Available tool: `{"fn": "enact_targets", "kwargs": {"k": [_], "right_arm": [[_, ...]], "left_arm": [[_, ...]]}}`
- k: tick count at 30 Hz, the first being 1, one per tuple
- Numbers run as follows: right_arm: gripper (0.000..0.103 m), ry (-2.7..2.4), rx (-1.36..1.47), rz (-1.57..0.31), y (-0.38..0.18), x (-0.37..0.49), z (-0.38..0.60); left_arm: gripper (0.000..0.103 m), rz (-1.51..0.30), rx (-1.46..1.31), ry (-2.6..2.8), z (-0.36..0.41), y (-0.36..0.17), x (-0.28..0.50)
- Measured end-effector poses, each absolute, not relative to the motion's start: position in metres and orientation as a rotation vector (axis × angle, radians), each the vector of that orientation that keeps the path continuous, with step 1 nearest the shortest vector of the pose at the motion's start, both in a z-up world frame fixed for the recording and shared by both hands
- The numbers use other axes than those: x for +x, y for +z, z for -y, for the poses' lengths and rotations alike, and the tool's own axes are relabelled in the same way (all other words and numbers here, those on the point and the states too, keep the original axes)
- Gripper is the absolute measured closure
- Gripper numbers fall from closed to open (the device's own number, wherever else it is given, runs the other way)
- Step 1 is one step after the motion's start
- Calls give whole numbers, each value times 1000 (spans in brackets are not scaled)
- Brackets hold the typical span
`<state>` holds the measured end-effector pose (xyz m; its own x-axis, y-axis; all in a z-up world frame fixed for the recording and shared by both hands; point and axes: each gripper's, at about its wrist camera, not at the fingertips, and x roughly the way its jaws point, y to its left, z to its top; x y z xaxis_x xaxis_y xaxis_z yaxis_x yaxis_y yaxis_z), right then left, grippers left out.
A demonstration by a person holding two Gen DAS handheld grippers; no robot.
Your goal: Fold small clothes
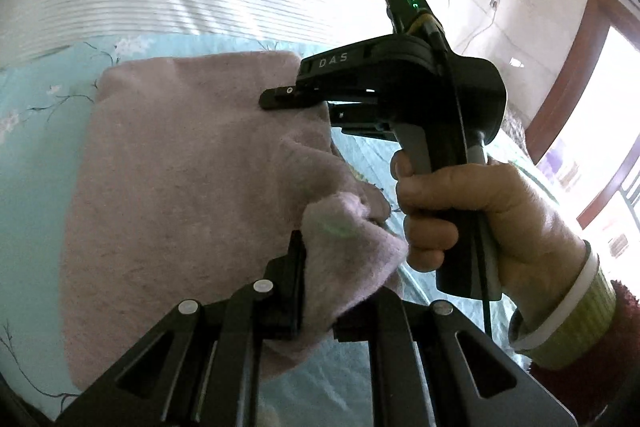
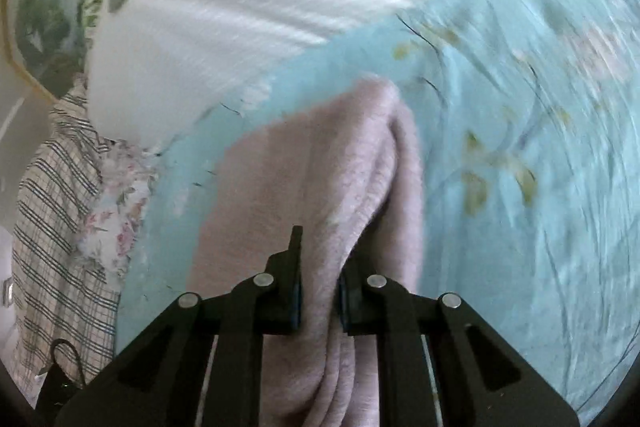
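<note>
Both claws are clamped on the pink garment: left claw (image 1: 316,291) on a bunched corner, right claw (image 2: 320,291) on another edge, above the bed (image 1: 28,155). Thick fleece may slip if pulled unevenly, skewing the fold.

- A small garment of fuzzy pale pink-lilac fleece (image 1: 180,167) lies on a light blue bedsheet printed with thin dark branches and pale blossoms (image 1: 36,99).
- In the left wrist view most of it is spread flat, a roughly rectangular panel with rounded far corners, its far edge near a white striped cover.
- Its near right corner is bunched and lifted off the sheet, the cloth rising in soft folds.
- In the right wrist view the garment (image 2: 320,167) is gathered into a long doubled fold with a deep crease running along its right side; this view is blurred.
</note>
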<state>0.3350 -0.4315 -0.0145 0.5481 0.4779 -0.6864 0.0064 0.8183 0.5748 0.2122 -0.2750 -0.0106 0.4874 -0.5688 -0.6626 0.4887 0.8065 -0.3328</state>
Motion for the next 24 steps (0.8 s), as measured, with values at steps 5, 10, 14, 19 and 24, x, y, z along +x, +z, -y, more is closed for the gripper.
{"fn": "enact_targets", "kwargs": {"k": [5,10,14,19,24], "right_arm": [[88,322,517,-913,1,338,426],[78,246,493,-973,-19,339,431],[56,234,547,-930,-14,316,439],[28,244,567,-907,-7,286,438],[27,262,620,-946,-15,267,437]], "left_arm": [[94,-820,-125,-650,279,-1,207],[86,-899,-105,-672,285,-19,213],[55,-919,-151,-708,259,-19,205],[21,-924,-267,-680,203,-10,198],[20,-928,-370,-572,142,-11,221]]}}
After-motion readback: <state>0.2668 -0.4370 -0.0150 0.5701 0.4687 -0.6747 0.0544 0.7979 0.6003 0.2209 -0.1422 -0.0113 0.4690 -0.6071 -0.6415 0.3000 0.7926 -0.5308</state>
